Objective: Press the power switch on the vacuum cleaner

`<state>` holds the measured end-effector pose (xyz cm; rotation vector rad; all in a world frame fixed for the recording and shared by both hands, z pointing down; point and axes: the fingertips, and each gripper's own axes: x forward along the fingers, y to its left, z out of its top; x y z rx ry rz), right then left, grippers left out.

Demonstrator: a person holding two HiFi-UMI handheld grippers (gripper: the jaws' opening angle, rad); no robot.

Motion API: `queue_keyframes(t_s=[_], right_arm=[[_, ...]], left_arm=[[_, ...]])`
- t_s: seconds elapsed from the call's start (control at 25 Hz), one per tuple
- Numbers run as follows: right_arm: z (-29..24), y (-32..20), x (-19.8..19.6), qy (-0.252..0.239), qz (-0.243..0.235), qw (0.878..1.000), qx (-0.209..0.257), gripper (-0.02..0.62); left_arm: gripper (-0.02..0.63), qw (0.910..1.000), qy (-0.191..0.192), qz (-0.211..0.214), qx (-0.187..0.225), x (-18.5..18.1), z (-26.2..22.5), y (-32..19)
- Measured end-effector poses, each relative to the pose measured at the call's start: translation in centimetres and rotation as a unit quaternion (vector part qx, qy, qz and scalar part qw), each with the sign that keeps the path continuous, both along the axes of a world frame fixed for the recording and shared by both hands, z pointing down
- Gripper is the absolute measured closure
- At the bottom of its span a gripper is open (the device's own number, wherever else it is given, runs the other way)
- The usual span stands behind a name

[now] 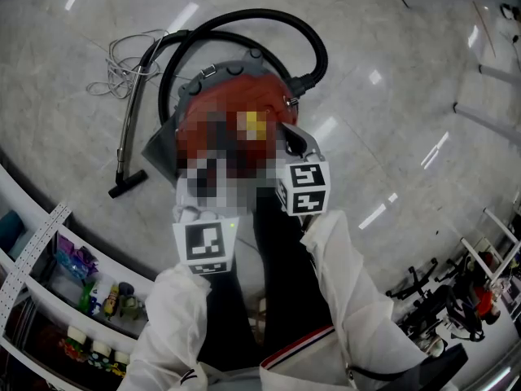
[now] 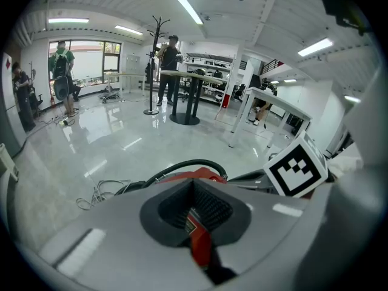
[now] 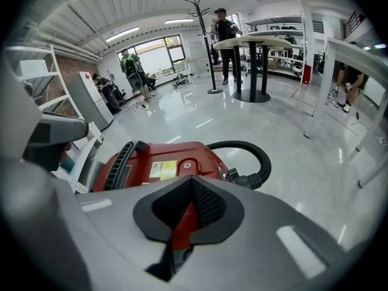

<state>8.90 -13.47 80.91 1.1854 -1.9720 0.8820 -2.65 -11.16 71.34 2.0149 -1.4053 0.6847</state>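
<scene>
The glossy pale floor is being lit by ceiling strip lights, and their streaks are being reflected across it. A person is being seen standing between a black coat stand and a round high table. Small toys are being kept on a white shelf unit at the floor's edge.

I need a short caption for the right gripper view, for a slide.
Right gripper, jaws together, close to a red vacuum cleaner with a black hose on a glossy floor.
</scene>
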Motion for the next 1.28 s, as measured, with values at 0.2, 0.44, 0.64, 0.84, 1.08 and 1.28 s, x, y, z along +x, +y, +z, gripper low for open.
queue_keyframes(t_s=[0.2, 0.44, 0.64, 0.84, 1.08, 1.28], right_arm=[[0.05, 0.01, -0.05, -0.002, -0.004, 1.000, 0.000, 0.594], [0.02, 0.01, -0.07, -0.002, -0.004, 1.000, 0.002, 0.594], [0.09, 0.11, -0.04, 0.000, -0.004, 1.000, 0.001, 0.594], [0.24, 0.16, 0.03, 0.001, -0.003, 1.000, 0.001, 0.594], [0.30, 0.19, 0.02, 0.001, -0.003, 1.000, 0.001, 0.594], [0.44, 0.28, 0.06, 0.003, -0.005, 1.000, 0.001, 0.594]], left_arm=[[0.606, 1.0000, 0.006, 0.003, 0.001, 0.63, 0.04, -0.19], [0.606, 0.9999, 0.010, 0.003, 0.000, 0.95, 0.09, -0.17], [0.606, 0.9999, 0.011, 0.002, 0.001, 0.80, 0.09, -0.23], [0.606, 0.9999, 0.011, 0.002, 0.001, 0.83, 0.12, -0.27], [0.606, 0.9999, 0.012, 0.004, -0.001, 0.95, 0.26, -0.07], [0.606, 0.9999, 0.011, 0.003, -0.003, 0.84, 0.38, 0.07]])
